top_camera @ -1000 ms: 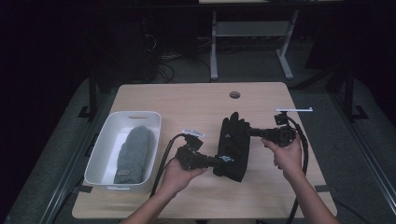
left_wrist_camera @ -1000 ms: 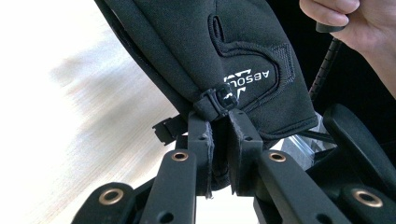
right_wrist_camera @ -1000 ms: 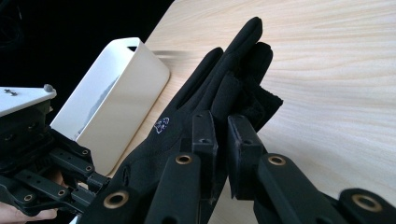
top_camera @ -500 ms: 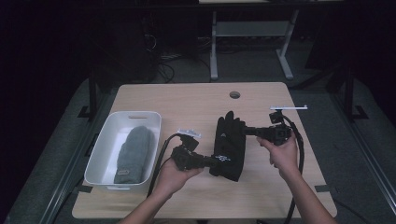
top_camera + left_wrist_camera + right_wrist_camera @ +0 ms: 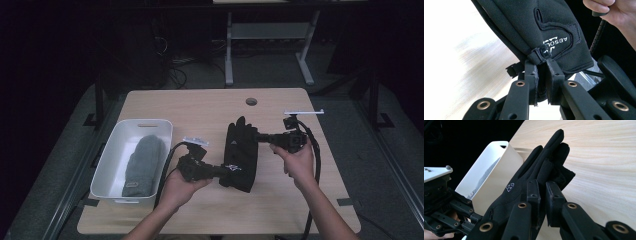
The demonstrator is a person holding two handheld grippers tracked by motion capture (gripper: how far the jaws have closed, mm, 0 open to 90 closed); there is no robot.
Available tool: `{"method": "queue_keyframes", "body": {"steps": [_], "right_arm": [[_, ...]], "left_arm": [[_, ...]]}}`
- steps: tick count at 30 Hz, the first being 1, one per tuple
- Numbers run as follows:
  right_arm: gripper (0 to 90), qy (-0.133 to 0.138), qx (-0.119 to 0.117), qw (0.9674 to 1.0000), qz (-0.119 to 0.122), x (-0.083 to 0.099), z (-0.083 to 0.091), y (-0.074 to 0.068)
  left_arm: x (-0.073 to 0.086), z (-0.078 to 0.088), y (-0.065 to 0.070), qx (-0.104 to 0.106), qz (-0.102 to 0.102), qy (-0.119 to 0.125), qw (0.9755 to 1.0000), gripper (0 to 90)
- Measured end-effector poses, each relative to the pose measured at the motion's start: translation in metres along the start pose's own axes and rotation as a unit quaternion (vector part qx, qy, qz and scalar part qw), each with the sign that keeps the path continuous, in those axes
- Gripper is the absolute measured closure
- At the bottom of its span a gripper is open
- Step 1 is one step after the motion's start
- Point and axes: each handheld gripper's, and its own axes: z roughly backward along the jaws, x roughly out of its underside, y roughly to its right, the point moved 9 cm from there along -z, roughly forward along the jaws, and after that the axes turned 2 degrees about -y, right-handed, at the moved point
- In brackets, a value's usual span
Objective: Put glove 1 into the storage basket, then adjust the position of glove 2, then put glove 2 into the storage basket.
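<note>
1 grey glove (image 5: 141,165) already lies in the white bin (image 5: 116,150) at left; the black glove (image 5: 241,155), clamped by left gripper (image 5: 226,170) and right gripper (image 5: 256,136) at centre, remains outside.

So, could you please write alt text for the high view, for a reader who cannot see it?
Two hand-held grippers hold a black glove over a wooden table: the left hand-held gripper is shut on its cuff end, the right hand-held gripper on its finger end. A white bin at left holds a grey glove.

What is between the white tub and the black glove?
In the high view, between the white tub and the black glove sits the left gripper, shut on the glove's cuff, plus its cable and bare table.
</note>
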Motion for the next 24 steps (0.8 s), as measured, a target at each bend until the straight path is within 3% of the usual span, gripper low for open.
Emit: {"method": "queue_keyframes", "body": {"steps": [24], "right_arm": [[82.5, -0.012, -0.001, 0.9999, 0.011, -0.006, -0.013, -0.01]], "left_arm": [[0.003, 0.013, -0.007, -0.008, 0.004, 0.005, 0.9999, 81.3]]}}
